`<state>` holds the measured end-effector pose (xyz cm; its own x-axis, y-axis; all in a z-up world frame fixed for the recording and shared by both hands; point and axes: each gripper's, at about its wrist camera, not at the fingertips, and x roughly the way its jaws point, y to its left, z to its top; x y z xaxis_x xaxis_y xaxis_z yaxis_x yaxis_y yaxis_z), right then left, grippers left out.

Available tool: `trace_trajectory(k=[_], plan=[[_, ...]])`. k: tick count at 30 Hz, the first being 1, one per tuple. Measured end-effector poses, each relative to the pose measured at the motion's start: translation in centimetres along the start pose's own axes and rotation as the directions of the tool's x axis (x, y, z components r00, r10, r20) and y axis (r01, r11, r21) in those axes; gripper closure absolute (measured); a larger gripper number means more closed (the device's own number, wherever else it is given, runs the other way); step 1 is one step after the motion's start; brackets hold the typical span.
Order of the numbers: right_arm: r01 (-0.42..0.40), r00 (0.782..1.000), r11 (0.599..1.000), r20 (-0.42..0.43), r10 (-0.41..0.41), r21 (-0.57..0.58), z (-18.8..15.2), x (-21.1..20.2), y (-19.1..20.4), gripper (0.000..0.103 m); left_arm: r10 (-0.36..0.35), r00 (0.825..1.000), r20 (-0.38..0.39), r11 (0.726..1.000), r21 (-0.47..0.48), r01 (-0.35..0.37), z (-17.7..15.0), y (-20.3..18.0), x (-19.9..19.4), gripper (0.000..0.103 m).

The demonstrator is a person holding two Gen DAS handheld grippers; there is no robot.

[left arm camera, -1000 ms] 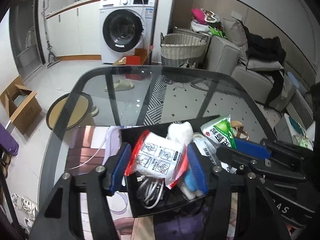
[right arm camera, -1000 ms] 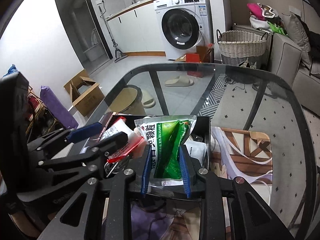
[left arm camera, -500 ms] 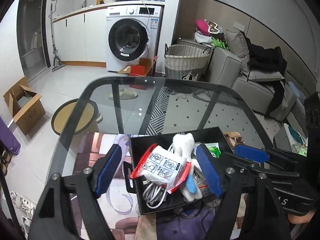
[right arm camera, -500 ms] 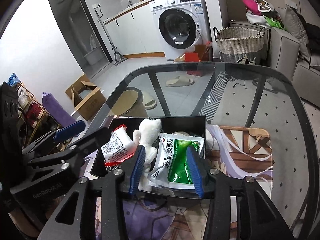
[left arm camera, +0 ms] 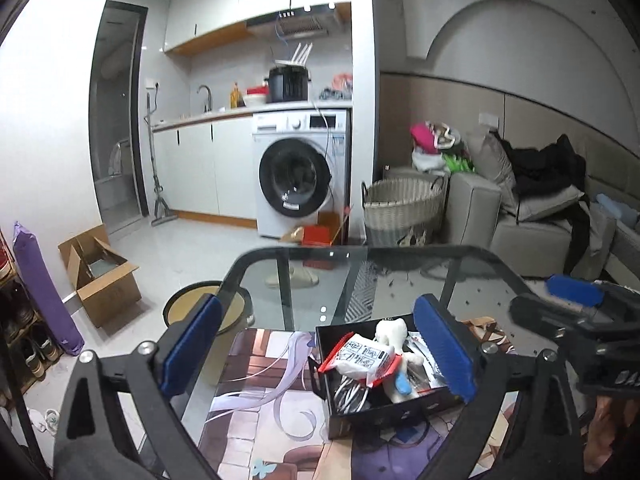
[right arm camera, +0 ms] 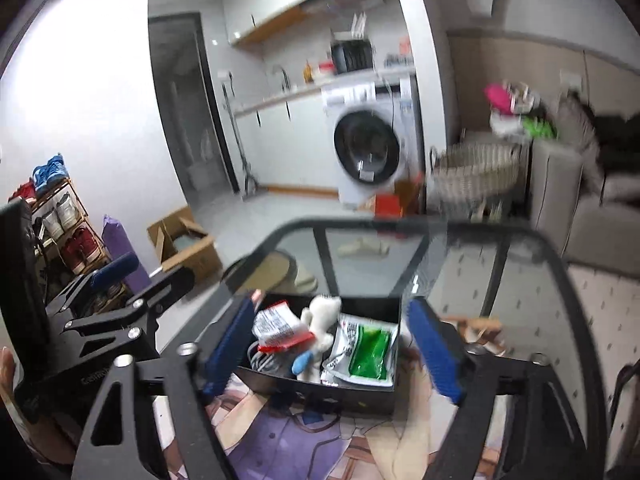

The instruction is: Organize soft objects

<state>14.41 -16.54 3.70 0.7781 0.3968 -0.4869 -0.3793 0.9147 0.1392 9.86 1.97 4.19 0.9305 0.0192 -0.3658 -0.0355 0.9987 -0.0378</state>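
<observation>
Both my left fingers [left arm camera: 192, 340] and right fingers [right arm camera: 434, 350] are spreading, gripping nothing; the black box [right arm camera: 320, 390] is lying ahead below, nearer my right.

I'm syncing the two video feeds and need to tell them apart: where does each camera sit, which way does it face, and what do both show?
Left wrist: on the left gripper, facing across the glass table toward the washing machine; its own opening jaws frame the black box, and the right gripper shows at the right edge.
Right wrist: on the right gripper, same heading, blurred; its jaws are opening with nothing between them, the left gripper at the left edge.
Shared: box, white plush toy, red-edged packet, table, washing machine.
</observation>
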Motion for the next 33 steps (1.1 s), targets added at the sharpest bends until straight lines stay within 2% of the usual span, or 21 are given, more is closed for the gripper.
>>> trace_trajectory(k=[3, 9, 13, 16, 20, 22, 27, 33], plan=[[0.023, 0.995, 1.0, 0.096, -0.022, -0.013, -0.7, -2.9, 0.5, 0.002, 0.002, 1.0, 0.022, 1.0, -0.008, -0.002, -0.3, 0.6, -1.6, 0.0], [0.041, 0.988, 0.999, 0.149, -0.041, 0.002, -3.0, -5.3, 0.9, 0.001, -0.01, 0.997, 0.071, 1.0, -0.029, 0.012, -1.2, 0.7, -4.0, 0.0], [0.102, 0.978, 0.992, 0.191, -0.085, -0.077, -4.8, -5.9, 1.8, 0.001, -0.009, 0.994, 0.106, 1.0, 0.01, 0.008, -2.3, 0.1, -4.6, 0.0], [0.096, 0.98, 0.989, 0.187, -0.074, -0.112, -6.1, -6.2, 1.6, 0.001, 0.022, 0.993, 0.116, 1.0, 0.013, -0.024, -2.9, -0.1, -5.1, 0.0], [0.091, 0.982, 0.992, 0.172, -0.075, -0.09, -7.0, -6.9, 0.4, 0.001, 0.038, 0.993, 0.116, 0.999, -0.02, -0.036, -3.5, 0.0, -5.5, 0.0], [0.106, 0.977, 0.989, 0.198, -0.084, -0.102, -7.2, -7.5, 0.1, 0.001, 0.044, 0.993, 0.107, 0.998, -0.04, -0.04, -3.9, -0.3, -5.5, 0.0], [0.096, 0.972, 0.991, 0.224, -0.072, -0.097, -6.8, -8.4, -0.1, 0.001, 0.028, 0.993, 0.115, 0.999, -0.029, -0.025, -4.2, -1.4, -5.7, 0.0], [0.1, 0.968, 0.991, 0.24, -0.075, -0.093, -6.5, -8.8, 0.2, 0.001, 0.046, 0.991, 0.128, 0.998, -0.047, -0.04, -4.1, -1.9, -5.8, 0.0]])
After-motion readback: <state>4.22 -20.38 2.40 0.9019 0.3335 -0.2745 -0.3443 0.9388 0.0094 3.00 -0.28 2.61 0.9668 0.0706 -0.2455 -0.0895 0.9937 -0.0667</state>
